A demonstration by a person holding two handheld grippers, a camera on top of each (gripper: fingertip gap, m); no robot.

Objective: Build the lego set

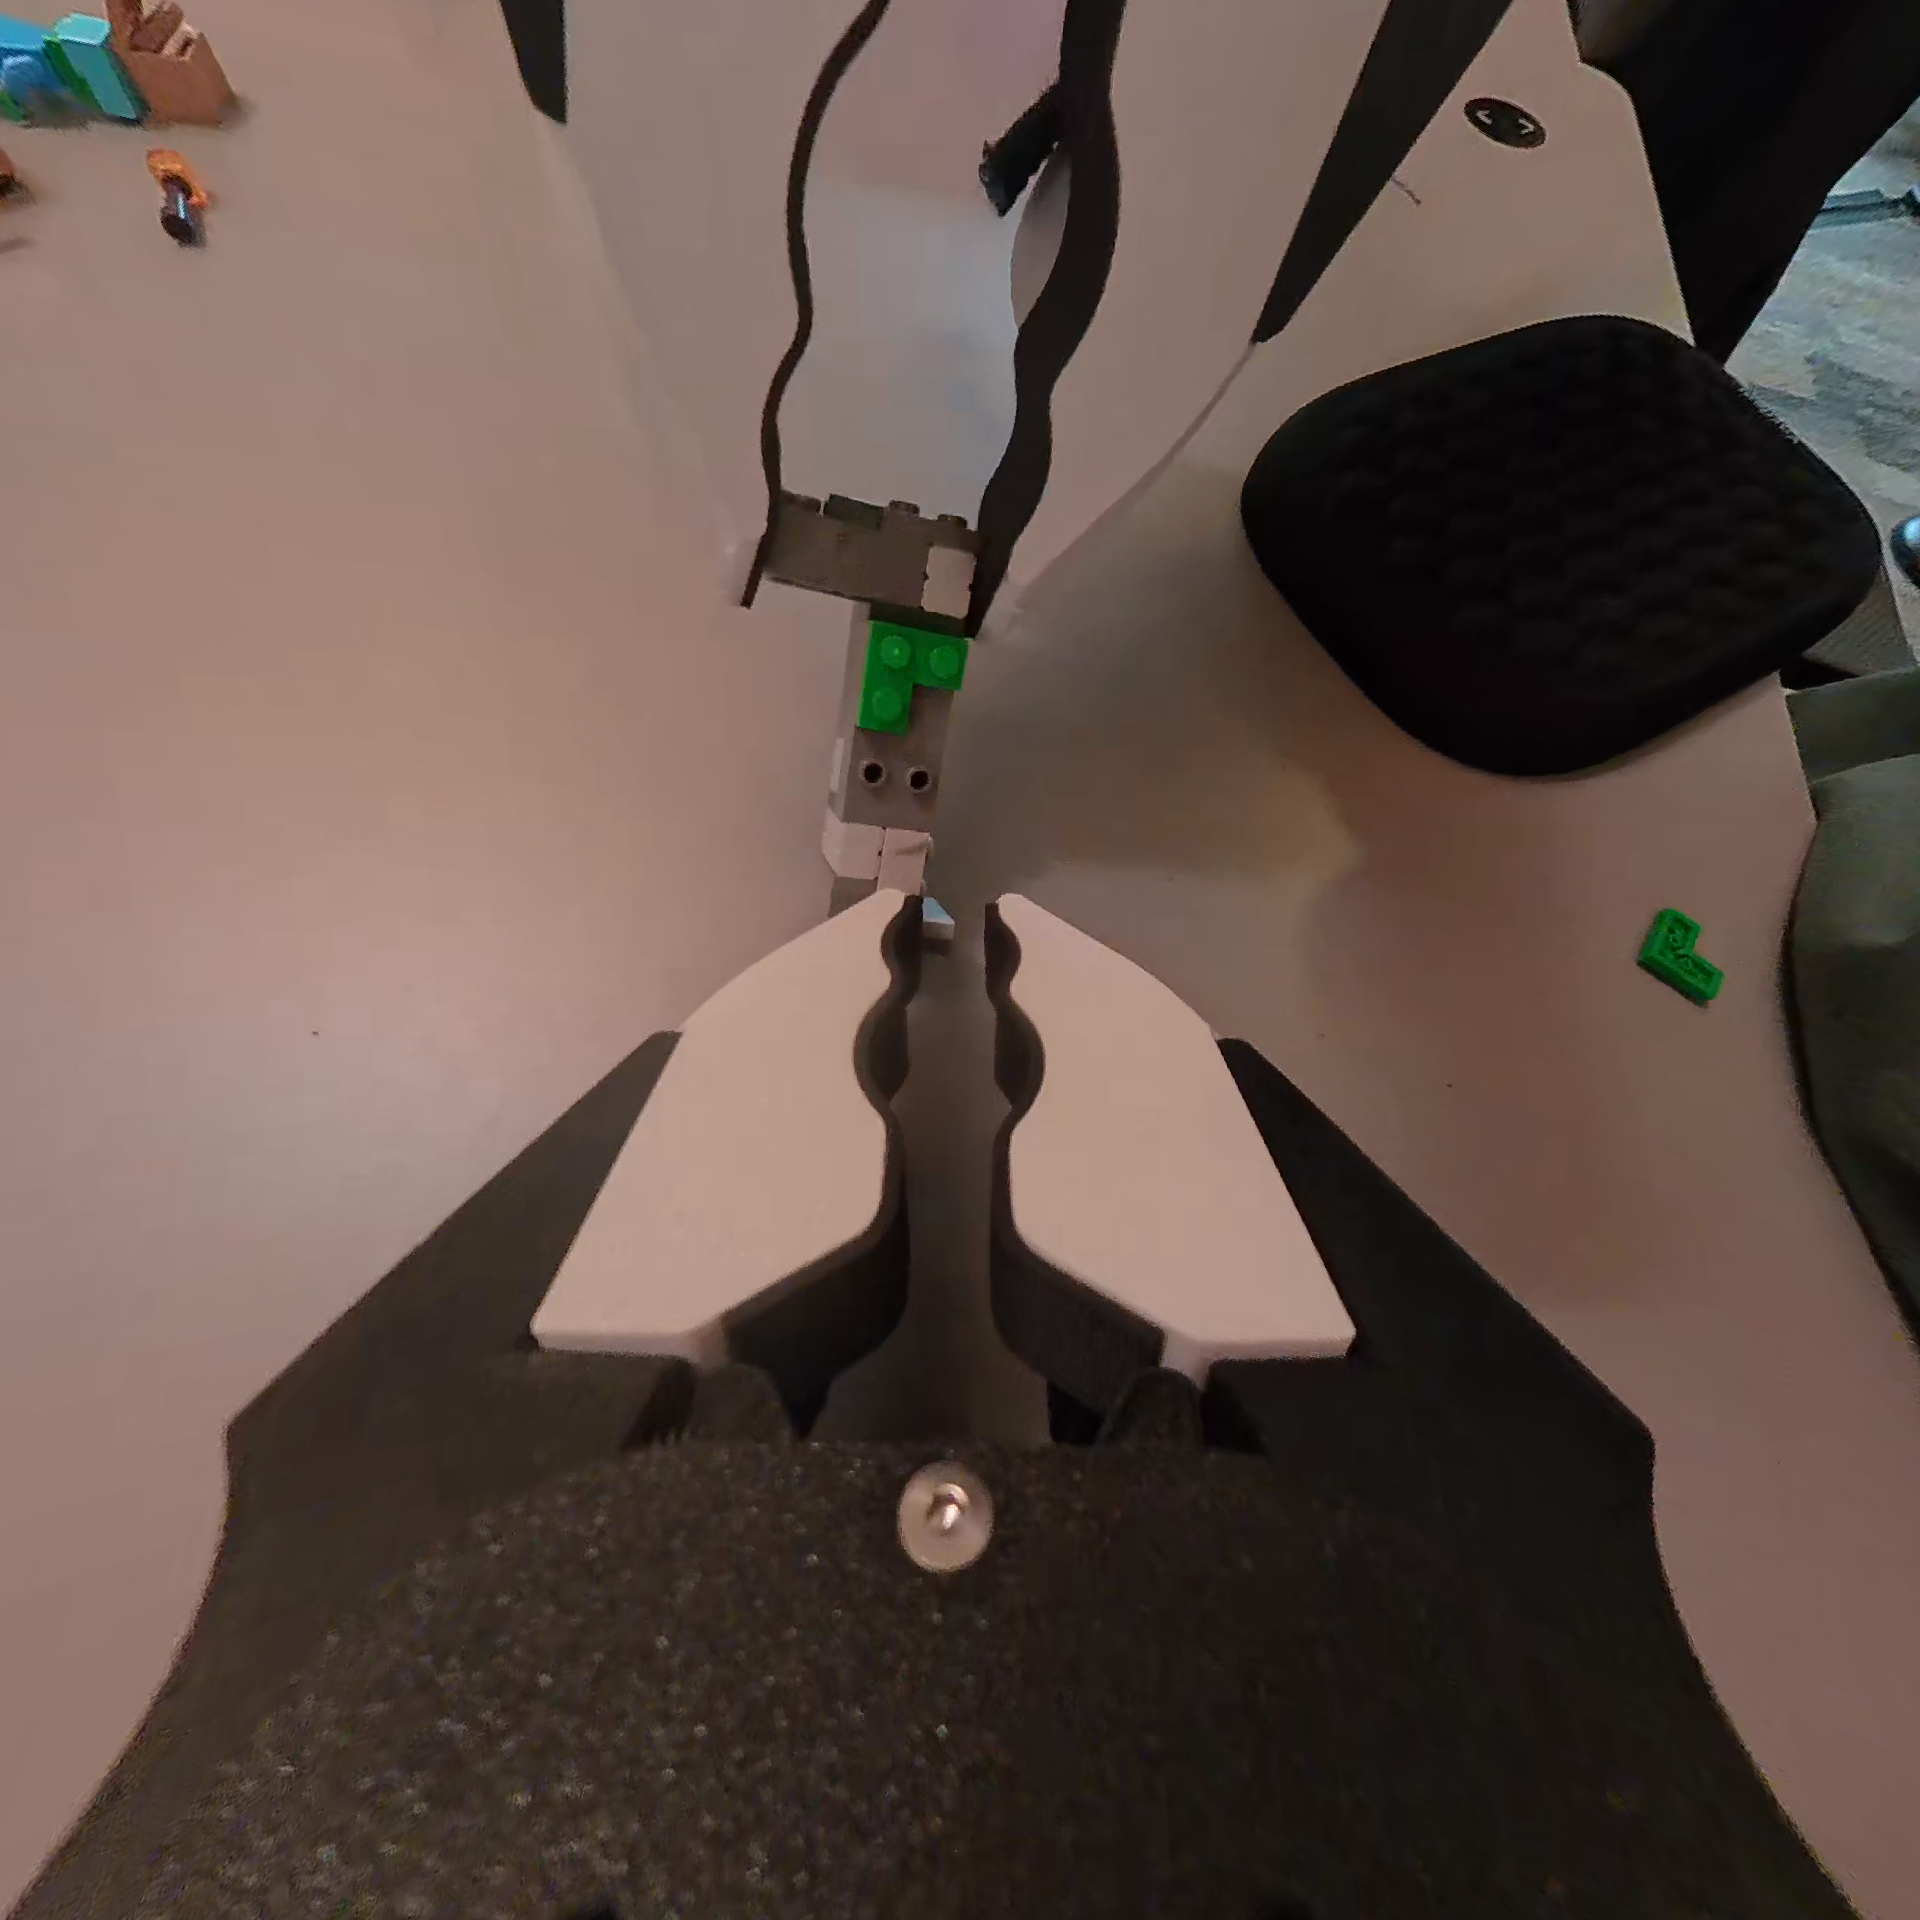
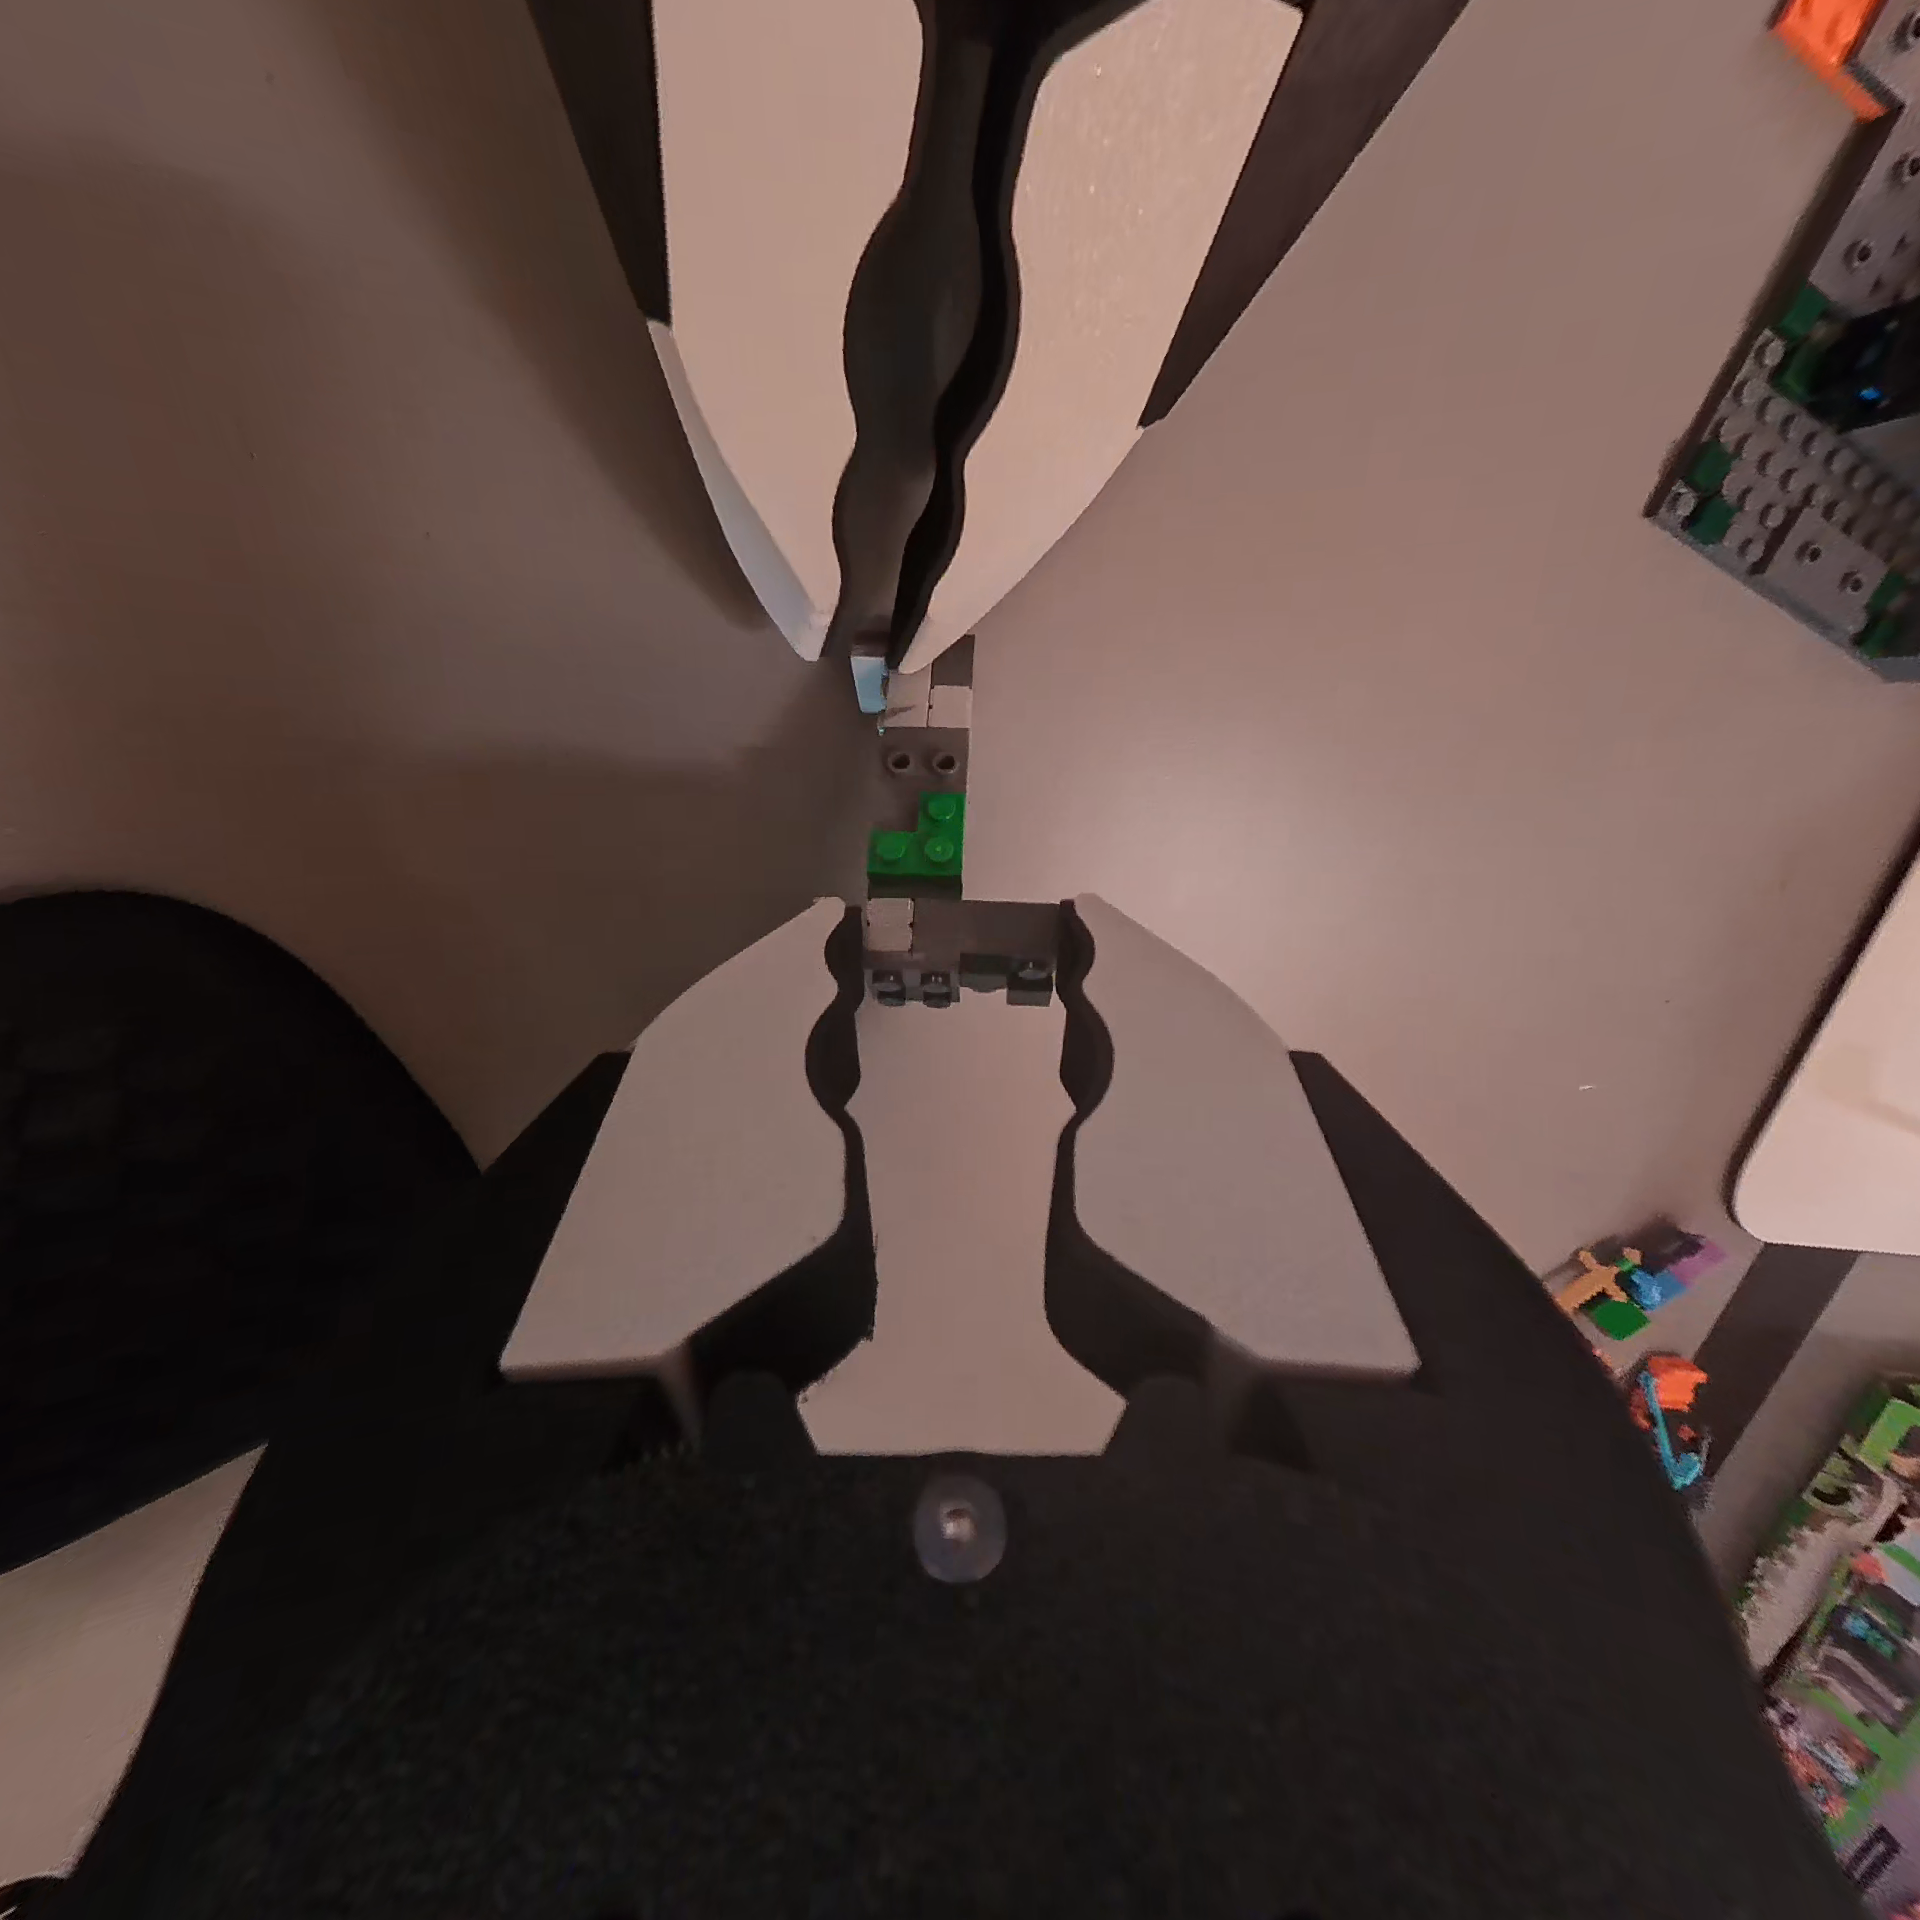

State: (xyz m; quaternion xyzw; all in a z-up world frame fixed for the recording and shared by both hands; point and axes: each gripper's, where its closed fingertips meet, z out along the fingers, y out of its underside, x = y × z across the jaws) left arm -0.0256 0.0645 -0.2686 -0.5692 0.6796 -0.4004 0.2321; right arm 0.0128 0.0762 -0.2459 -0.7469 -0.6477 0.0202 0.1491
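Step in hand: fitting a small pale blue piece point(image 1: 937, 921) onto the grey assembly point(image 1: 896, 774).
Right gripper point(image 2: 961, 940): clamped on the assembly's wide end, at 12 o'clock in the left view.
Left gripper point(image 1: 953, 914): nearly closed, pinching the blue piece.
Next move: likely pressing the piece squarely down.

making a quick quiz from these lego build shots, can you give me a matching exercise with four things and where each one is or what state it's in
Things:
1. right gripper
2. left gripper
3. green L-shaped plate
4. loose green L-shaped piece

States or places:
A. lying alone on the table, off to the side
B. clamped across the wide grey end of the grey assembly
C. fixed on top of the grey assembly
D. tips at the narrow end, by a small light blue piece

Pairs: 1-B, 2-D, 3-C, 4-A
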